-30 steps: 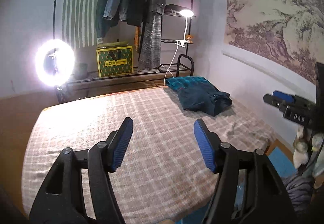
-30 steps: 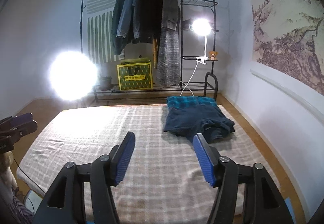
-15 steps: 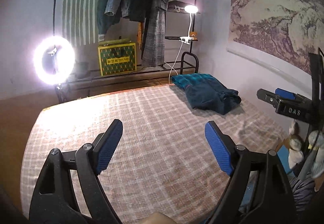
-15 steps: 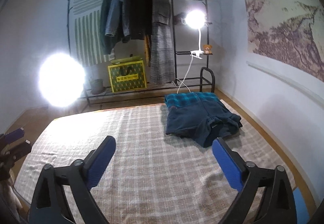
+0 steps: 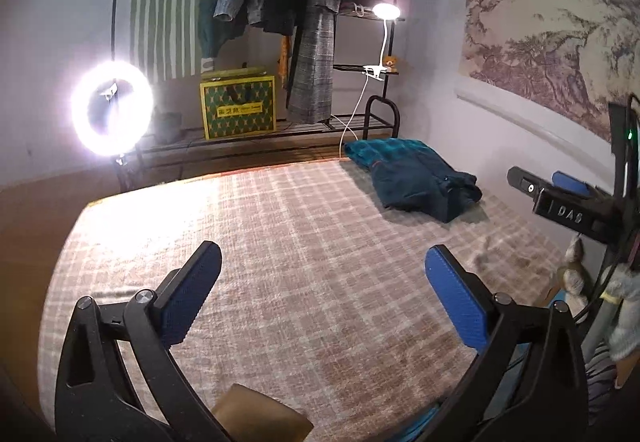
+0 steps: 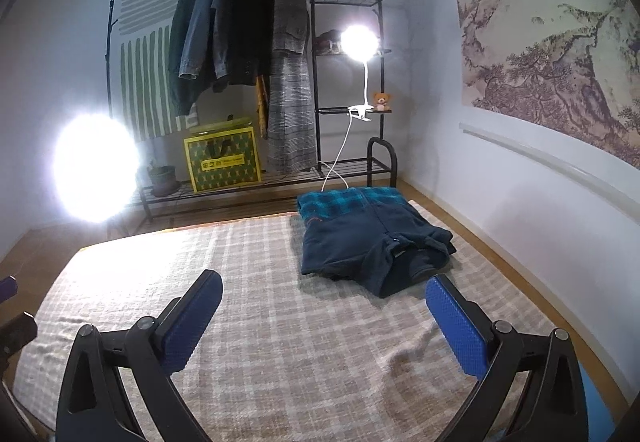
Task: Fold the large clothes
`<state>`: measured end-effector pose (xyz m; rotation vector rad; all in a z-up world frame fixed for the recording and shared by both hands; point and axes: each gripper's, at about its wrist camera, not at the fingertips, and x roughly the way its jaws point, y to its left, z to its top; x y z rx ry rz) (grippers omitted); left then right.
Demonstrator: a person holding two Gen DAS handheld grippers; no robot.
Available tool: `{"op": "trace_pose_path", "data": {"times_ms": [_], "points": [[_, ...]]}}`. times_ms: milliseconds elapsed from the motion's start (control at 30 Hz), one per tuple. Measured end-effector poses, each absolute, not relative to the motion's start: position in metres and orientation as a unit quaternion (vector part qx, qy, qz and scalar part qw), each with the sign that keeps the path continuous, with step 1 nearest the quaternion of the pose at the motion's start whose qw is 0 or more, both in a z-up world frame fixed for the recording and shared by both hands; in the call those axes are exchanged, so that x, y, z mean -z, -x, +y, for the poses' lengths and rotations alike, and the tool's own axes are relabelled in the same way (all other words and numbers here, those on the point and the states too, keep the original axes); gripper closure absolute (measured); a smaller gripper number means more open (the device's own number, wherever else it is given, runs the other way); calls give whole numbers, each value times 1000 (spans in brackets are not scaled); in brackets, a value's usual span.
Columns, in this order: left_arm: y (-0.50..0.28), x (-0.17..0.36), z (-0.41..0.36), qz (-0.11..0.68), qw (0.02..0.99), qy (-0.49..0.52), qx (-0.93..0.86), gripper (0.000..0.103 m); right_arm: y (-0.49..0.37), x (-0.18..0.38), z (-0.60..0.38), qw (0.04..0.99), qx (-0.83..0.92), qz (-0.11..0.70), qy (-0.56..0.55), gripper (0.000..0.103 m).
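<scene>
Both claws have spread wider than a second ago: the left claw (image 5: 322, 290) and right claw (image 6: 323, 316) gape, holding nothing. A dark blue garment (image 6: 372, 238) lies folded, apparently atop a teal plaid one, at the far right of the checked bed cover (image 6: 280, 342); whether more remains is unclear. Beyond stand a clothes rack (image 6: 312, 62) and ring light (image 5: 112, 110).

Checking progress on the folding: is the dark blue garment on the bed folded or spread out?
Folded: the dark blue garment lies as a compact layered bundle at the far right of the plaid bedcover, its teal plaid lining showing.
</scene>
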<state>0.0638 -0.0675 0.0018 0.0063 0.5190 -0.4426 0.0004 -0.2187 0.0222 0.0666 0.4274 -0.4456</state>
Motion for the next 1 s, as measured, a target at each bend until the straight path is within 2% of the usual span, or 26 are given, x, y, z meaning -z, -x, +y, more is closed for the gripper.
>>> {"op": "trace_pose_path", "data": {"times_ms": [1000], "points": [[-63,1,-58,257,947,-10,192,0,-1,-16,-212,952,231,200,-28,0]]}}
